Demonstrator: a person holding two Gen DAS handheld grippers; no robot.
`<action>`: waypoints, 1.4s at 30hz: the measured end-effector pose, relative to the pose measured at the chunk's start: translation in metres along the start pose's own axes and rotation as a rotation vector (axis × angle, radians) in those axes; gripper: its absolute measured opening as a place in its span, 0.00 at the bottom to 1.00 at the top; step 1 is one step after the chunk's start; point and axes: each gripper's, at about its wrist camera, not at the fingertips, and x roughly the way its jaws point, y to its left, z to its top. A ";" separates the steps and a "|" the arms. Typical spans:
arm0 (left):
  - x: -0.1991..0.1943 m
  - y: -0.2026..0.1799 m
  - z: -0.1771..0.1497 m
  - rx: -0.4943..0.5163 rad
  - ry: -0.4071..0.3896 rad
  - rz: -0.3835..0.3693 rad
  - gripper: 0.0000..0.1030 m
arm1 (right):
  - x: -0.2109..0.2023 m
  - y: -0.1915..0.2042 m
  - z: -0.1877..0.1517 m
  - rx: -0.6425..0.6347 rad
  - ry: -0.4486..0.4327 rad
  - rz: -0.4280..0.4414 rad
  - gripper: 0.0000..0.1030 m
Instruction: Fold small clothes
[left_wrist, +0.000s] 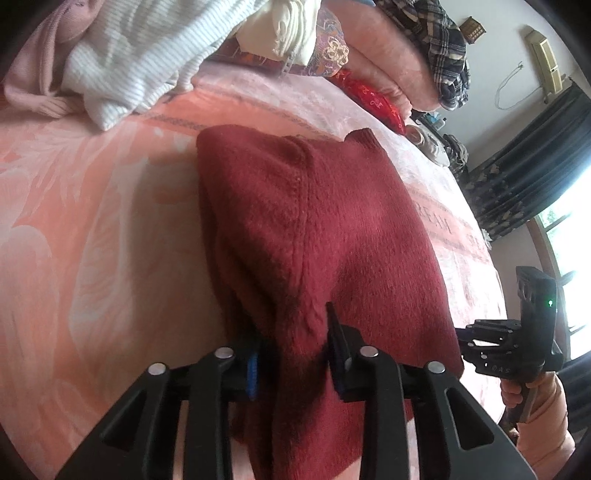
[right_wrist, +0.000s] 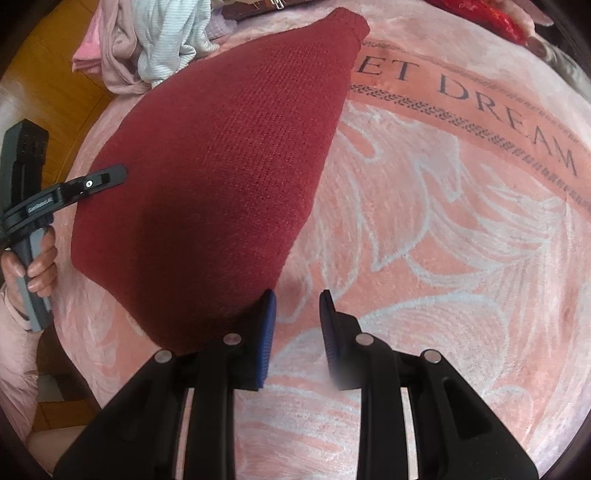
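Right now the sweater (left_wrist: 314, 229) lies folded mid-bed (right_wrist: 443, 229). Left tongs (left_wrist: 291, 354) stand slightly parted with its near edge between them; whether they pinch is unclear, and lifting could undo the fold. Right tongs (right_wrist: 297, 332) gape empty beside its corner, which only the right view shows.

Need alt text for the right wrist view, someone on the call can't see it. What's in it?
The open right gripper hangs over a pink blanket lettered "DREAM", nothing between its fingers; its left finger sits at the near edge of a folded dark red sweater. The left gripper reaches that sweater's left edge, and pale clothes are piled beyond.
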 end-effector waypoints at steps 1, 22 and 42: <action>-0.002 -0.001 -0.003 0.001 0.000 0.009 0.38 | -0.001 0.001 0.000 -0.003 -0.004 -0.005 0.24; -0.019 -0.008 -0.041 0.038 0.002 0.063 0.13 | -0.019 0.016 -0.016 -0.054 -0.053 -0.060 0.24; -0.008 -0.009 -0.056 0.106 0.004 0.110 0.13 | -0.015 0.021 -0.019 -0.045 -0.089 -0.112 0.24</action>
